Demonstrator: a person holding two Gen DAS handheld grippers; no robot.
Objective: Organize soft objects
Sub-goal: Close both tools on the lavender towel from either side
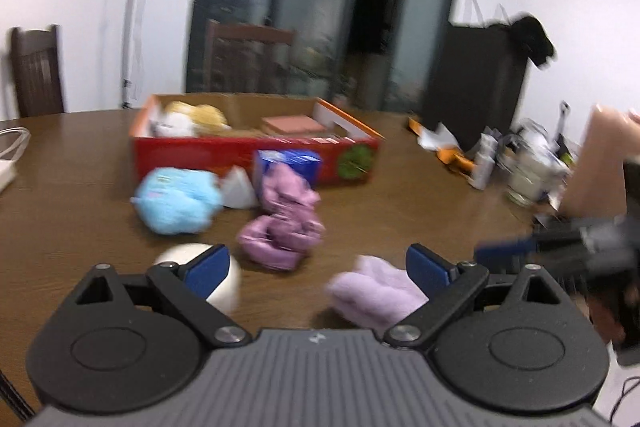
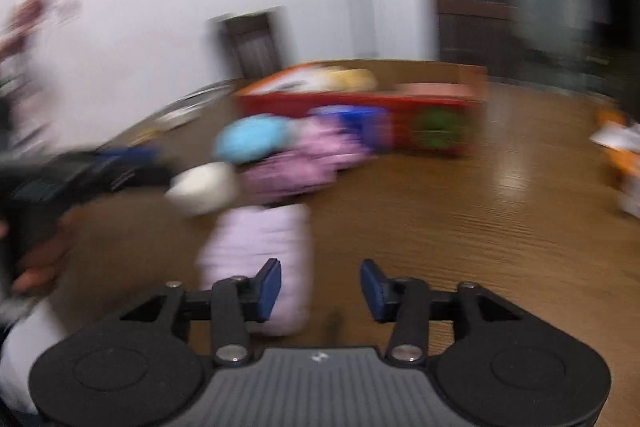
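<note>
Left wrist: your left gripper [image 1: 316,267] gapes wide, empty; right gripper [image 2: 320,289] part-open, empty beside the pale lilac plush [image 2: 260,251].

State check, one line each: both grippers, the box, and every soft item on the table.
left gripper: open, empty
right gripper: open, nothing between the pads
red box: open top, partly filled
yellow plush: inside the box
blue plush: on the table, outside the box
dark pink bundle: on the table, crumpled
pale pink cloth: on the table
white ball: on the table
</note>
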